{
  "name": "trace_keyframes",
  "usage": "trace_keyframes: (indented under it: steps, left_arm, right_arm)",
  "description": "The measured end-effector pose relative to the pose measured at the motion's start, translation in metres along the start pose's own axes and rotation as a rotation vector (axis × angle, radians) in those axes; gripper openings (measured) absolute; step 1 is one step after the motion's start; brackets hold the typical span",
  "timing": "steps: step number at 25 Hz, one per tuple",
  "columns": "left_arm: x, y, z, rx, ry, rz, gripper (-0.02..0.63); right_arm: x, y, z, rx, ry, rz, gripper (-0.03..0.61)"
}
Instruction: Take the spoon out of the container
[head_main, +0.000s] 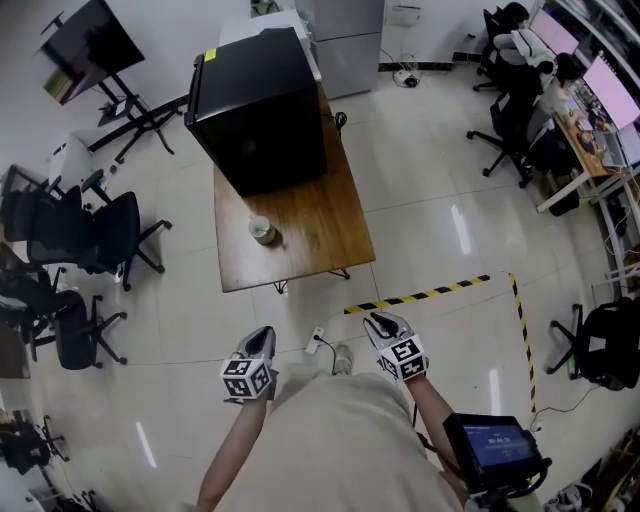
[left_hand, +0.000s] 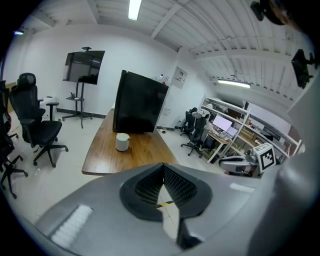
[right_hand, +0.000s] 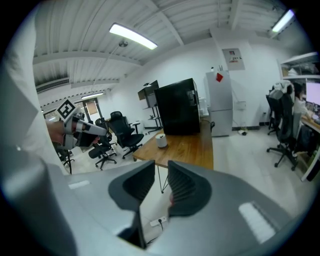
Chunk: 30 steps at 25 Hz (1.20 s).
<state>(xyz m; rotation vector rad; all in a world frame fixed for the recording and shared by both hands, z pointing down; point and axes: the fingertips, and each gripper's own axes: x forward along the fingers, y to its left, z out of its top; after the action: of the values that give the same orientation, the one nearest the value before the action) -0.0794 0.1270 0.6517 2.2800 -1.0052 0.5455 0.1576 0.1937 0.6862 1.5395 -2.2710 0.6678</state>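
Observation:
A small white container (head_main: 262, 231) stands on the wooden table (head_main: 320, 225), in front of a black cabinet. It also shows in the left gripper view (left_hand: 122, 141) and the right gripper view (right_hand: 161, 140). The spoon is too small to make out; only a small bit shows at the container's rim. Both grippers hang over the floor, well short of the table's near edge. My left gripper (head_main: 263, 334) (left_hand: 163, 167) has its tips touching with nothing between them. My right gripper (head_main: 379, 320) (right_hand: 161, 169) stands open and empty.
The black cabinet (head_main: 262, 110) fills the table's far half. Office chairs (head_main: 90, 235) stand to the left. Yellow-black tape (head_main: 430, 294) marks the floor, and a power strip (head_main: 315, 340) lies near my feet. People sit at desks (head_main: 590, 130) at the far right.

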Motion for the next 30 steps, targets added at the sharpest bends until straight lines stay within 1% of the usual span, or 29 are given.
trace_keyframes:
  steps: [4,6,10,14,17,18,19,20,24,27,30]
  left_arm:
    - [-0.004,-0.014,-0.004,0.021,-0.005,-0.006,0.0]
    - [-0.006,-0.014,-0.01,0.012,-0.001,0.001,0.0]
    - [-0.009,-0.007,-0.013,-0.014,0.008,0.014,0.0]
    - [0.0,0.007,-0.006,-0.009,0.022,0.016,0.0]
    - [0.011,0.023,0.007,0.001,0.029,0.005,0.0]
    - [0.014,0.028,0.012,0.007,0.03,0.0,0.0]
    - [0.018,0.034,0.019,0.015,0.031,-0.006,0.0]
    - [0.021,0.04,0.025,0.022,0.033,-0.011,0.0]
    - [0.034,0.067,0.052,0.045,0.045,-0.033,0.0]
    - [0.044,0.092,0.072,0.064,0.049,-0.047,0.0]
    - [0.05,0.113,0.09,0.06,0.045,-0.056,0.0]
  right_arm:
    - [0.009,-0.001,0.012,-0.033,0.0,0.025,0.083]
    - [0.012,0.0,0.021,-0.048,-0.003,0.032,0.083]
    - [0.026,-0.001,0.037,-0.086,0.02,0.004,0.083]
    - [0.047,0.004,0.05,-0.108,0.069,-0.02,0.083]
    - [0.063,0.007,0.056,-0.13,0.104,-0.045,0.084]
    - [0.069,0.009,0.058,-0.119,0.106,-0.043,0.084]
    - [0.074,0.01,0.06,-0.096,0.105,-0.039,0.055]
    - [0.08,0.01,0.063,-0.071,0.104,-0.038,0.052]
    - [0.103,0.009,0.08,-0.026,0.074,-0.054,0.054]
    - [0.126,0.012,0.098,-0.004,0.047,-0.039,0.054]
    - [0.15,0.016,0.111,0.007,0.049,-0.03,0.054]
